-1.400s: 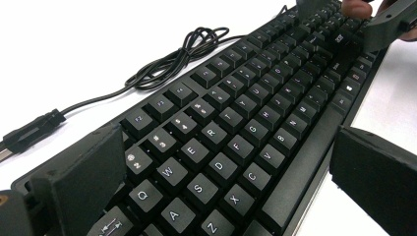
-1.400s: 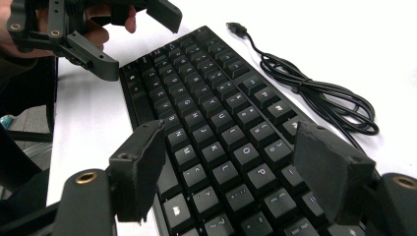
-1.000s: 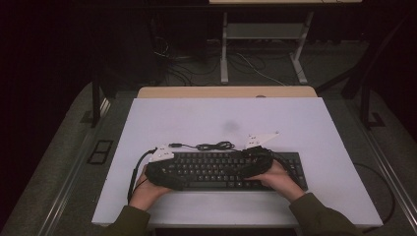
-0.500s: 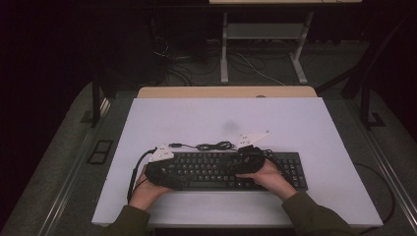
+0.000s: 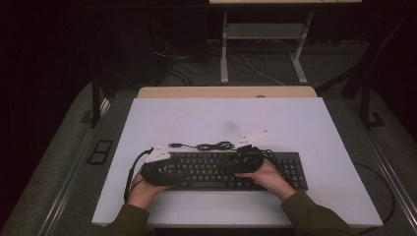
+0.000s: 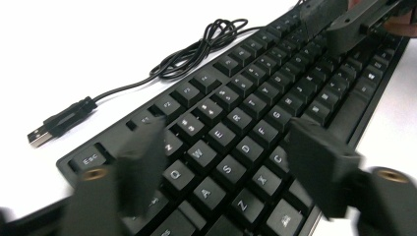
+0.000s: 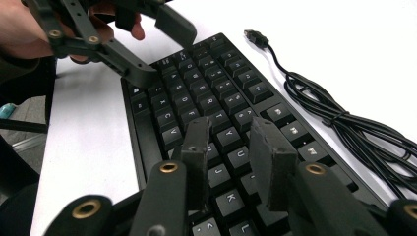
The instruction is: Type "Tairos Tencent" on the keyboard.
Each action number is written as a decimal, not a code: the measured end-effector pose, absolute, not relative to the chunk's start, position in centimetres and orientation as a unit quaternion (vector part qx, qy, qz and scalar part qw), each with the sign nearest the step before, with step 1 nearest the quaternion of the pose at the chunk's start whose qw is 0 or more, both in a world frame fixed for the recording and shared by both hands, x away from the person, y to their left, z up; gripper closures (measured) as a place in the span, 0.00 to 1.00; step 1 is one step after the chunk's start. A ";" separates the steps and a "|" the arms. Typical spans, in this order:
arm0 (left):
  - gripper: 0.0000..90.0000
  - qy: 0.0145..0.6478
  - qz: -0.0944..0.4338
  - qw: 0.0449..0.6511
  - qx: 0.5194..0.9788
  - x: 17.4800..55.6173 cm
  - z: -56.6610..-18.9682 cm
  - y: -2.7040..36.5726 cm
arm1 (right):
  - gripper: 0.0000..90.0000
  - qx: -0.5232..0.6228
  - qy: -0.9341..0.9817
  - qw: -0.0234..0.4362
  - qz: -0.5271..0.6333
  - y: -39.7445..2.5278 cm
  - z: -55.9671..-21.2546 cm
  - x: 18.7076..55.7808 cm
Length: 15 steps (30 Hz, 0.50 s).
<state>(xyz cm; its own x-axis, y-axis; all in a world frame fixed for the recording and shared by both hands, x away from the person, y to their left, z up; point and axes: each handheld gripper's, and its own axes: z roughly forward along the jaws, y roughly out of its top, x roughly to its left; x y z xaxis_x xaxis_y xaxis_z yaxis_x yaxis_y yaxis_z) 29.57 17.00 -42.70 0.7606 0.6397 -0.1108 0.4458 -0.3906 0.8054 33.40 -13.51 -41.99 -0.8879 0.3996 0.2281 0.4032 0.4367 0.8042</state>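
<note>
At the near edge of the white desk (image 5: 305, 128) the person's two sleeves come in from below, each hand holding a gripper over a black keyboard (image 5: 285, 169). The keyboard lies flat near the front of the desk, its long side running left to right. The left gripper (image 6: 223, 162) hovers above the keyboard's left end, its jaws spread wide over the letter keys and holding nothing. The right gripper (image 7: 228, 147) sits above the middle of the keyboard, its jaws set a narrow gap apart just over the keys, also empty. Just beyond the keyboard's far edge its black cable (image 5: 214, 146) lies bundled on the desk, with the plug (image 6: 39, 136) at the loose left end.
</note>
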 end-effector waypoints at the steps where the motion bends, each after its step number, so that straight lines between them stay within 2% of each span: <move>1: 0.47 0.328 0.107 0.445 0.827 29.6 -42.7 17.1 | 0.75 -0.236 -0.847 0.001 -0.476 -13.4 -42.0 33.4; 8: 0.75 0.327 0.094 0.429 0.837 29.7 -42.9 17.4 | 0.73 -0.232 -0.849 0.004 -0.474 -12.7 -42.2 33.6; 14: 0.95 0.331 0.086 0.421 0.840 29.9 -43.0 17.7 | 0.69 -0.232 -0.850 0.005 -0.473 -12.3 -42.3 33.7; 15: 0.95 0.331 0.084 0.420 0.841 29.9 -43.0 17.8 | 0.69 -0.232 -0.850 0.005 -0.473 -12.3 -42.3 33.7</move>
